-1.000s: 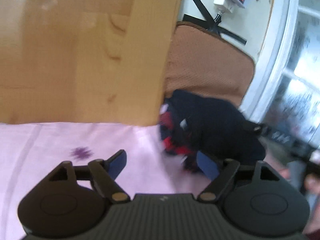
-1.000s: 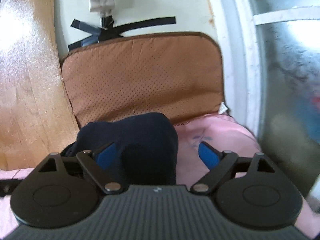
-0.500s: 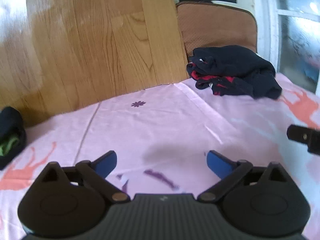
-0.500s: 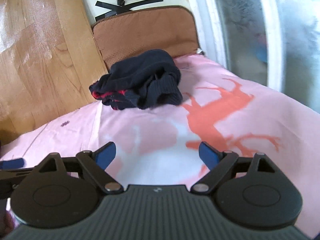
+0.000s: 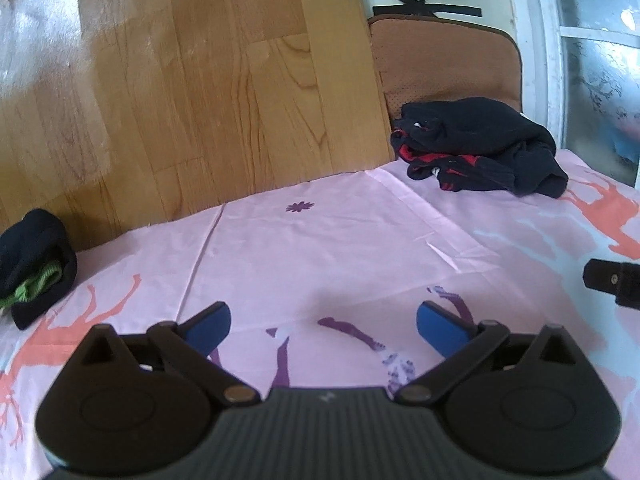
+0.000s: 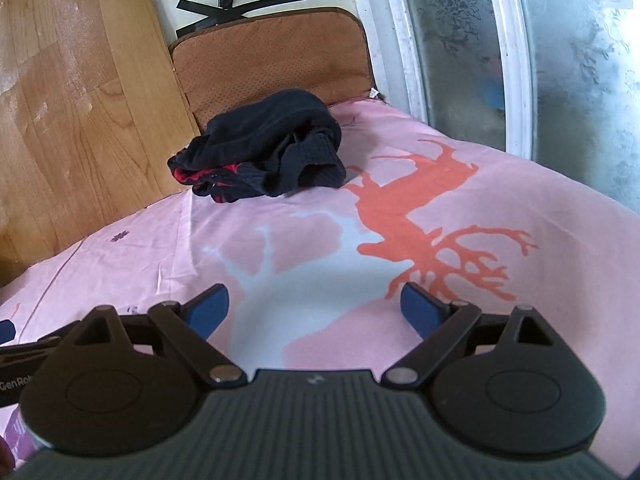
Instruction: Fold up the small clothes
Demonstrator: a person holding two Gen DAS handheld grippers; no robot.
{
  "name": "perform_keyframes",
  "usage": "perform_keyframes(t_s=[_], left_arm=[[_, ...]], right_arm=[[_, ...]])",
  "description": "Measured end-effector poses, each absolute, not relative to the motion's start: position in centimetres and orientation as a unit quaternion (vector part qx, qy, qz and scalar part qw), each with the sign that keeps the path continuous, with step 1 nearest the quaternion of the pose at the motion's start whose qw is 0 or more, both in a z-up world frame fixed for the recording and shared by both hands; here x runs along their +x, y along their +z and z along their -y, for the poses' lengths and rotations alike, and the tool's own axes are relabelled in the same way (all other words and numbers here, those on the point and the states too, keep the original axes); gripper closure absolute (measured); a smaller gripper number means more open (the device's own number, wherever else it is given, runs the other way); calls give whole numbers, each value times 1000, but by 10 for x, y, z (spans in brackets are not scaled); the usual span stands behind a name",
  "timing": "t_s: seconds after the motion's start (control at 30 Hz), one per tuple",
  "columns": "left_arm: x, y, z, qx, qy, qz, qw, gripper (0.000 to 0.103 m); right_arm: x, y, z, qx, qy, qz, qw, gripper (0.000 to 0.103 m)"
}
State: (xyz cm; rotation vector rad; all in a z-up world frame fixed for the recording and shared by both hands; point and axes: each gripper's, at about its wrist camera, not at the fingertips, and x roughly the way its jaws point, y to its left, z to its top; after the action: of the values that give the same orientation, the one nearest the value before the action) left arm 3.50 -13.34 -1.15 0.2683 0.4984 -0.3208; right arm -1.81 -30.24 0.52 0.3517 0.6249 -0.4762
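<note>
A pink printed bedsheet lies bare nearby. Far right, a crumpled navy-and-red knitted garment looks unfolded; far left, a dark rolled bundle seems finished. The left gripper is opening, the right gripper spread, both empty.

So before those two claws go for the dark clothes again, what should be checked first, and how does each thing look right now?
1. Left gripper empty: ok, its jaws are opening with only the pink sheet between them.
2. Right gripper empty and open: ok.
3. Navy and red garment reachable: ok, it lies crumpled ahead by the brown cushion, nothing on top of it.
4. Garment flat for folding: not ok, it is bunched up.
5. Bare sheet in front to fold on: ok.
6. Dark bundle with green trim at the left edge already folded: cannot tell.
</note>
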Motion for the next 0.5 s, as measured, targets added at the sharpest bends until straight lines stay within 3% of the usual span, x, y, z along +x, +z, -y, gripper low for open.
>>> perform_keyframes(t_s=[0.5], left_arm=[[41,-12,130,115,-174,-266,941,0]], right_arm=[[-16,5,302,171,-217,-310,910,0]])
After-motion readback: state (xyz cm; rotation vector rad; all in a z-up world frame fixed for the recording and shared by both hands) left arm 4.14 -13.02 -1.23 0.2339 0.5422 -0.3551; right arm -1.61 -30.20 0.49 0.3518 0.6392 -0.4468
